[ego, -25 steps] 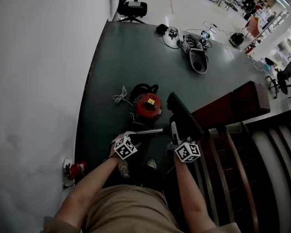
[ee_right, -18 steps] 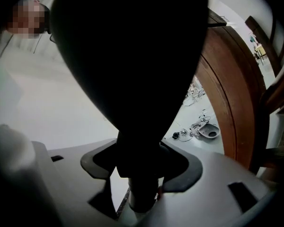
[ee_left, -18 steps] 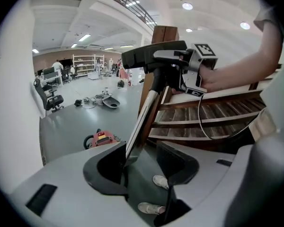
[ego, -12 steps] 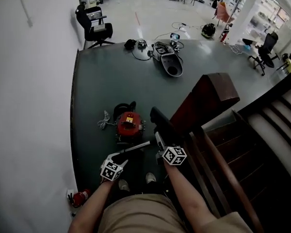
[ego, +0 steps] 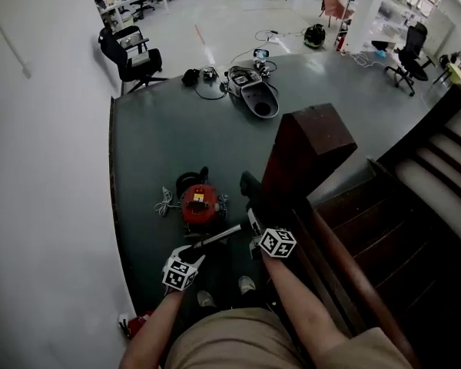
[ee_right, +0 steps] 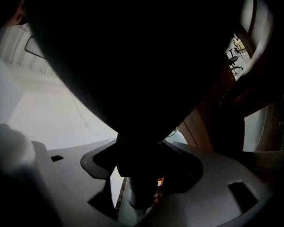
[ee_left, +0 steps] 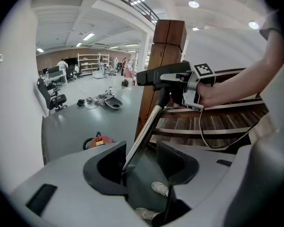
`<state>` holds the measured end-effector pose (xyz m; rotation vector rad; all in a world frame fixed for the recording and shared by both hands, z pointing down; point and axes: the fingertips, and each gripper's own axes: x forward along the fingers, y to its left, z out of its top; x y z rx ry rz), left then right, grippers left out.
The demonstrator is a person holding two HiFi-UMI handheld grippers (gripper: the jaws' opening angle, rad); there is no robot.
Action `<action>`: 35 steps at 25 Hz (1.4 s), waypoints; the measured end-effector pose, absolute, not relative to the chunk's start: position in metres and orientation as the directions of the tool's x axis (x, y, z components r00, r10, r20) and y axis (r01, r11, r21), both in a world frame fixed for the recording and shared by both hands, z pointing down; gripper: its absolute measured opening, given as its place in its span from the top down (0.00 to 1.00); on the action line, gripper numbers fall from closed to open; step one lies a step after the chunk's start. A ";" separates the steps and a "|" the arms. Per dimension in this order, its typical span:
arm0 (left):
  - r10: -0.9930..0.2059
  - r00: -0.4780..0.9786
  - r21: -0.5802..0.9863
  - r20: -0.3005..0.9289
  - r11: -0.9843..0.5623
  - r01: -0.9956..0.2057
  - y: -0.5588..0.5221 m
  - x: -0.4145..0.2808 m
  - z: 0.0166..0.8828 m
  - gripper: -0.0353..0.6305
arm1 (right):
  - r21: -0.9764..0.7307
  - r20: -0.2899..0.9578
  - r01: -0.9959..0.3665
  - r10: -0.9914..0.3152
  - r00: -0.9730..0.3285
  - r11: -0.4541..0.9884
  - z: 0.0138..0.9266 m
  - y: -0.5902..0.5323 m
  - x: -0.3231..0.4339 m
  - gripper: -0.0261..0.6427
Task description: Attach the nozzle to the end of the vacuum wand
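Nozzle (ego: 252, 191) is up off the floor, just left of the wooden post (ego: 307, 148) and up-right of the red vacuum (ego: 198, 204). The wand (ego: 219, 236) is just below it, out in front of our shoes (ego: 246, 285).

Change vs a second ago:
- The wand lay near level in the head view, with a sliver of gap between its tip and the nozzle neck.
- Now it tilts up to the right and the tip meets the neck.
- The head view has also swung up, so we see more of the room.

The left gripper view agrees: the tube runs straight into the black neck with no gap showing. We read that as the tip at the socket mouth, maybe started in. We can't tell if it's seated, since the joint is too small in the head view and shaded in the other.

Tools:
- left gripper (ego: 188, 252): jaws partly closed, pinching the wand near its lower end. The tube sits hard against one pad. Contact on the other pad is hard to see from this angle, but the wand is carried in the air, so we call it gripped.
- right gripper (ego: 255, 223): jaws wide, clamped across the nozzle's neck. Its own view is almost all black nozzle body, with a paler tube end just under it.

Our call on what's left: push home along the tube's line and keep the two straight.
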<state>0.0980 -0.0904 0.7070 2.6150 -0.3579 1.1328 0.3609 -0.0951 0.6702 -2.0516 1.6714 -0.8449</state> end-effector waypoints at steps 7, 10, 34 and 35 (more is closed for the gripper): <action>-0.092 0.628 0.077 0.773 -0.968 -0.237 -0.073 0.104 0.719 0.66 | -0.606 0.283 -0.726 -0.941 0.183 -0.324 0.696 -0.077 0.389 0.56; -0.096 0.618 0.071 0.781 -0.968 -0.240 -0.069 0.103 0.716 0.66 | -0.604 0.292 -0.722 -0.937 0.193 -0.336 0.700 -0.071 0.394 0.56; -0.157 0.608 0.083 0.778 -0.934 -0.347 -0.041 0.069 0.702 0.66 | -0.505 0.368 -0.767 -0.903 0.224 -0.396 0.714 -0.055 0.389 0.56; -0.159 0.611 0.087 0.775 -0.931 -0.353 -0.040 0.071 0.701 0.66 | -0.507 0.366 -0.764 -0.902 0.229 -0.399 0.713 -0.053 0.388 0.56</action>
